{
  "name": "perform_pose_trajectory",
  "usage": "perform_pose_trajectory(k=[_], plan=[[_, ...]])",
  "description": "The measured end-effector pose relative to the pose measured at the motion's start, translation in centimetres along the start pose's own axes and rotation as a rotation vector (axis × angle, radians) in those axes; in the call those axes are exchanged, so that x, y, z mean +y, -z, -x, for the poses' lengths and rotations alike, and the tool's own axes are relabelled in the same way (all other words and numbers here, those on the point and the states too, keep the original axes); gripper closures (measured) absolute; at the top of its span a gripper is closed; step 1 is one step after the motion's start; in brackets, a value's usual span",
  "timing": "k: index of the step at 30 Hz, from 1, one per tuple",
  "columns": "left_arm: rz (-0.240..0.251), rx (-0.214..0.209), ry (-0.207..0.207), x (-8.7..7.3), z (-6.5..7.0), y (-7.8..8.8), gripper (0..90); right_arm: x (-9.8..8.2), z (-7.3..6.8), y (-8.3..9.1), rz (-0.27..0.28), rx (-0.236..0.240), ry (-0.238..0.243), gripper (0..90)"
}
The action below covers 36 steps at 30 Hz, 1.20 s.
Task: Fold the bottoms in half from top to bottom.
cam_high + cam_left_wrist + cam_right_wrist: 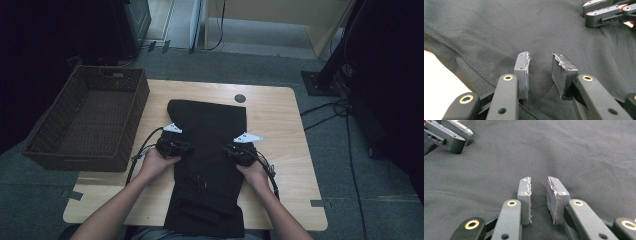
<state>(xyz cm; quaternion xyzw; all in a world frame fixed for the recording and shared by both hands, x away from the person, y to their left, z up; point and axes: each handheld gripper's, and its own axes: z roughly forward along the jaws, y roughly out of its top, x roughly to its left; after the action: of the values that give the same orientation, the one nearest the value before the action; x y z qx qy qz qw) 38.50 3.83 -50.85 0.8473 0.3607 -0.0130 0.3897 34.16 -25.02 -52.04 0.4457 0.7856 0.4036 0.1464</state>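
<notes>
Looking at the high view, you've got the black garment [207, 150] laid out w/ its long axis running from your edge of the table [280, 120] toward the far side, and both tools are parked on it around the middle. Left gripper [176, 141] sits near the left edge of the cloth, right gripper [239, 148] near the right edge, so they're basically level w/ each other across the short axis, neither hand nearer to the job than the other.

In the left gripper view the left gripper [540, 72] has its jaws parted a bit, pads down at the fabric w/ nothing pinched that I can see, and a seam [461, 57] runs off to its left. Same deal in the right gripper view: right gripper [539, 197] slightly spread, fabric under it, no fold caught between the pads.

Basket [90, 120] sits off the left side of the table, touching nothing. IMO the next bit is a fold along that cross line, so keep both hands even.
</notes>
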Motion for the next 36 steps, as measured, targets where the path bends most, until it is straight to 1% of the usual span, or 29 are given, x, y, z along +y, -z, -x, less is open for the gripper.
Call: perform_pose_trajectory(k=[2,3,5,10,12,14,15,16,17,18,19,20,21,23,24,25,26,27,28,29,30,33,34,35,36], plan=[[-0.002,-0.002,-0.001,-0.1,0.2,0.0,66.8,-0.1,-0.1,0.1,-0.004,0.003,-0.002,73.5],[-0.003,-0.005,-0.003,-0.2,0.3,0.1,66.8,-0.1,-0.2,0.2,-0.008,0.005,-0.011,73.2],[0.006,-0.013,0.007,-0.7,0.6,0.3,66.8,-0.4,-0.3,0.5,-0.005,0.021,-0.008,72.8],[0.002,-0.014,0.006,-1.0,1.0,0.4,66.9,-0.8,-0.7,0.9,-0.005,0.024,-0.004,72.8],[-0.004,-0.027,0.010,-1.3,1.4,0.5,66.9,-0.9,-0.9,1.2,-0.025,0.023,0.003,72.8],[-0.008,-0.030,0.010,-1.4,1.6,0.6,66.9,-1.0,-1.0,1.3,-0.027,0.023,0.011,72.8],[-0.009,-0.040,0.008,-1.9,2.2,0.7,66.9,-1.2,-1.2,1.8,-0.039,0.033,0.007,72.8],[-0.009,-0.040,0.008,-1.9,2.2,0.7,66.9,-1.2,-1.2,1.8,-0.039,0.033,0.007,72.8],[-0.013,-0.053,0.005,-2.3,2.7,0.9,66.8,-1.7,-1.5,2.2,-0.039,0.038,0.014,72.9],[-0.015,-0.054,0.002,-2.4,2.9,0.9,66.8,-1.8,-1.7,2.4,-0.037,0.038,0.017,72.9],[-0.015,-0.054,0.002,-2.4,2.9,0.9,66.7,-1.9,-1.8,2.6,-0.047,0.042,0.019,72.8],[-0.017,-0.052,-0.015,-2.4,3.1,0.9,66.0,-2.0,-1.8,2.7,-0.052,0.047,0.019,72.8],[-0.022,-0.055,-0.020,-2.3,3.0,0.9,64.2,-2.0,-1.8,2.8,-0.054,0.048,0.023,72.8],[-0.017,-0.050,-0.008,-1.9,2.8,0.8,59.9,-1.8,-1.5,2.7,-0.055,0.062,0.009,68.9],[-0.017,-0.050,-0.008,-1.9,2.8,0.8,58.0,-1.8,-1.5,2.7,-0.055,0.062,0.009,68.9],[-0.011,-0.043,-0.013,-1.2,2.3,0.9,57.3,-1.4,-1.0,2.6,-0.032,0.068,-0.023,65.8],[-0.005,-0.041,-0.009,-0.9,2.0,1.0,56.7,-1.2,-0.7,2.7,-0.018,0.059,-0.025,64.9],[-0.005,-0.041,-0.009,-0.9,2.0,1.0,55.5,-1.2,-0.7,2.7,-0.018,0.059,-0.025,64.9],[0.018,-0.043,0.008,-0.1,1.1,1.1,55.2,-0.4,0.1,2.5,-0.026,0.058,-0.043,62.6],[0.018,-0.043,0.008,-0.1,1.1,1.1,54.5,-0.4,0.1,2.5,-0.026,0.058,-0.043,62.6],[0.031,-0.048,0.034,0.7,0.0,1.2,53.8,0.3,0.9,2.4,-0.013,0.042,-0.042,62.3],[0.031,-0.022,0.043,2.0,-1.7,1.0,52.8,1.1,2.2,1.7,-0.009,0.031,-0.048,61.1],[0.031,-0.022,0.043,2.0,-1.7,1.0,52.5,1.1,2.2,1.7,-0.009,0.031,-0.048,61.1],[0.025,-0.004,0.046,2.7,-2.6,0.8,51.9,1.6,3.0,1.2,-0.008,0.017,-0.047,60.1],[0.024,0.002,0.053,3.2,-3.1,0.6,51.3,1.8,3.3,1.0,-0.009,0.008,-0.047,59.2]])
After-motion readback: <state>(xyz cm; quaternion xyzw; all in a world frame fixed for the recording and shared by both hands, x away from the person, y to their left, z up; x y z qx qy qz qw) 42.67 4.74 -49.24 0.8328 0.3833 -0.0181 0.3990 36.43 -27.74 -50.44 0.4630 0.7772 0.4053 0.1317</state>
